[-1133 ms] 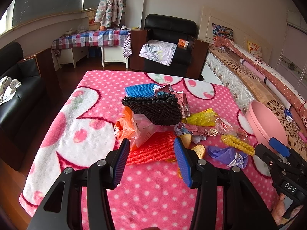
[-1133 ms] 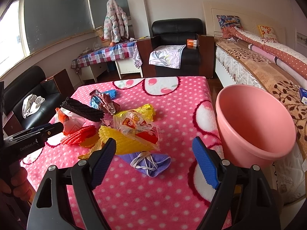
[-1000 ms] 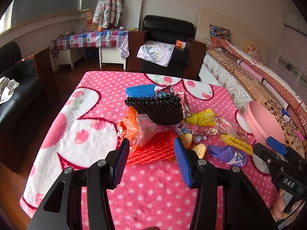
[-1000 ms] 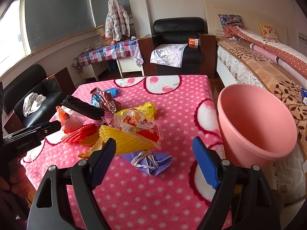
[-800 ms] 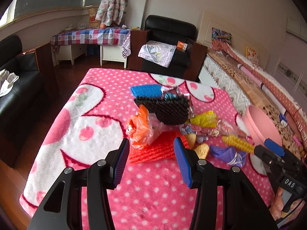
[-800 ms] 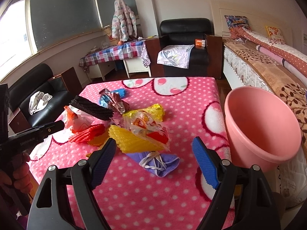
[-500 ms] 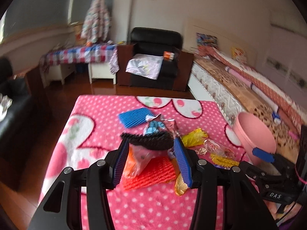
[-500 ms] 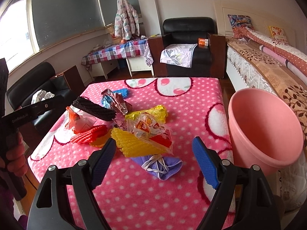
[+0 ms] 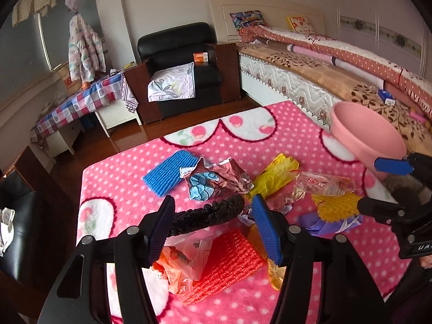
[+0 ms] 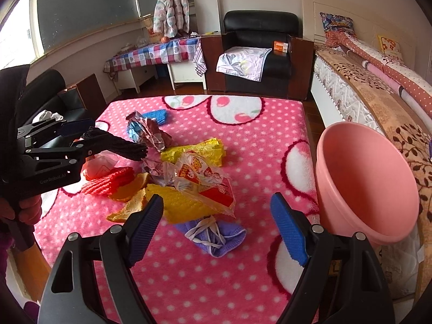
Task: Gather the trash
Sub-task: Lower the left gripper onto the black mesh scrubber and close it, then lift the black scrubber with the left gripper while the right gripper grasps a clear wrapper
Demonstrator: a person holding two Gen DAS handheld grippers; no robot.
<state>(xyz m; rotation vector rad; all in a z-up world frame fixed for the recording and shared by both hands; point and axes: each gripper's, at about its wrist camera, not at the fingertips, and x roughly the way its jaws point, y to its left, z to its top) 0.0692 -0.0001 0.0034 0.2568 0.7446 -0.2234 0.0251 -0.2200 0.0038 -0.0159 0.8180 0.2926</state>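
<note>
A heap of trash lies on the pink dotted table (image 9: 135, 189): a black foam net (image 9: 208, 214), red net (image 9: 226, 264), orange bag (image 9: 178, 262), blue net (image 9: 170, 171), foil wrapper (image 9: 216, 178), yellow wrapper (image 9: 275, 174), purple cloth (image 10: 216, 236). My left gripper (image 9: 213, 229) is open, raised just over the black net and red net; it also shows in the right wrist view (image 10: 78, 137). My right gripper (image 10: 216, 229) is open and empty above the purple cloth. A pink bucket (image 10: 364, 183) stands at the table's right edge.
A bed (image 9: 337, 62) runs along the right side behind the bucket. A black armchair (image 9: 178, 67) and a checked side table (image 9: 81, 100) stand beyond the far edge. A black sofa (image 10: 54, 94) is on the left.
My left gripper has risen and swung right over the pile, now looking down on the black net and red net. My right gripper has drifted slightly; both stay open.
</note>
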